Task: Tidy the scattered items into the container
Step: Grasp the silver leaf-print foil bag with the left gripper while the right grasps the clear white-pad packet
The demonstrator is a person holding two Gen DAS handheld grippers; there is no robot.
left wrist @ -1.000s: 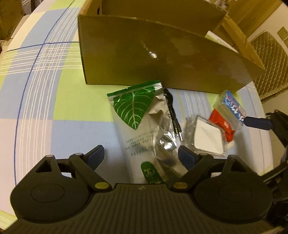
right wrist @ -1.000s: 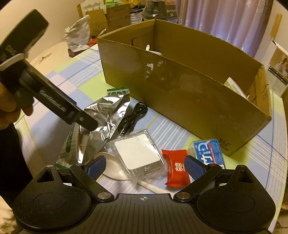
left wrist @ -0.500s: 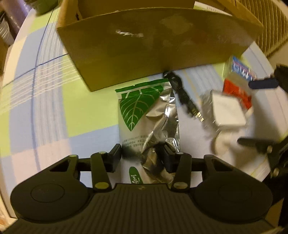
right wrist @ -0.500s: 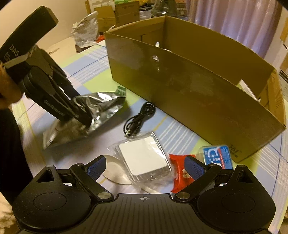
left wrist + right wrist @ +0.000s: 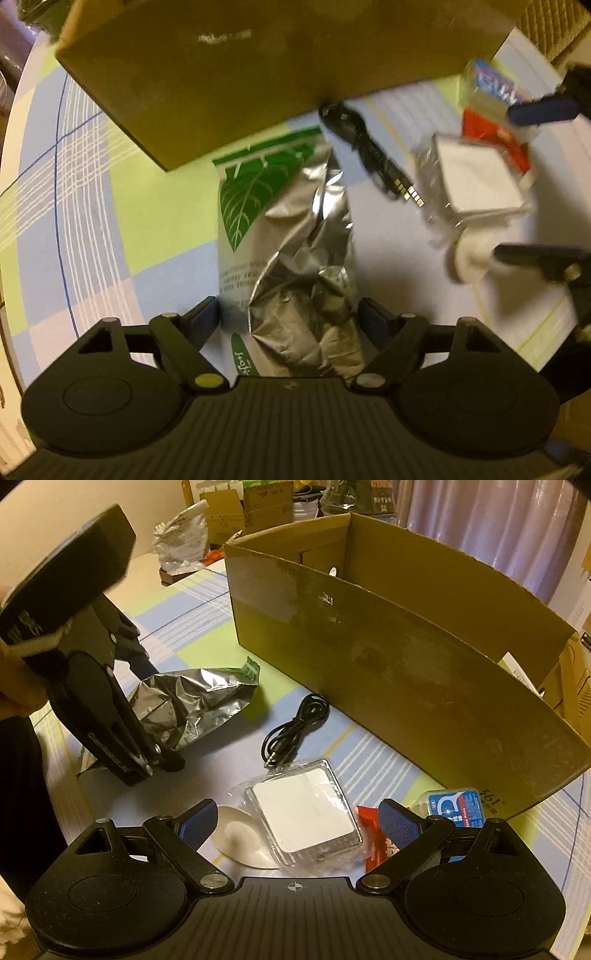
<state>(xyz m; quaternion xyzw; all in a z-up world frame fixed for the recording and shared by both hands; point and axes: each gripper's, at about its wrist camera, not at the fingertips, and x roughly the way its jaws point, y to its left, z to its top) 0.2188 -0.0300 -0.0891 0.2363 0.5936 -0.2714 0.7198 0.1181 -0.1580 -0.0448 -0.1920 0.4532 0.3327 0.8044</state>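
Foil pouch [image 5: 291, 258] update: my left gripper [image 5: 290, 317] had squeezed in on its bottom end half a second back, and now the fingers sit wider, just flanking the crinkled foil. From the right wrist view the tips look planted at the pouch's near end and it's partly propped up off the table [image 5: 74, 206], but whether I'm actually pinching it, I can't tell. So the grab looks unfinished to me, and the pouch isn't in the cardboard box [image 5: 406, 657] yet.

My right gripper [image 5: 295, 821] is spread wide, holding nothing, hovering over the clear plastic case [image 5: 306, 816] near the table's front edge. It has crept closer to that case over the last second. The black cable [image 5: 295, 727], red sachet [image 5: 373, 834] and blue floss box [image 5: 454, 806] lie along the box's near wall.

Hard to read: the left view is smeared with motion, the red sachet is half hidden behind my right finger, and the box's inside is mostly out of sight.
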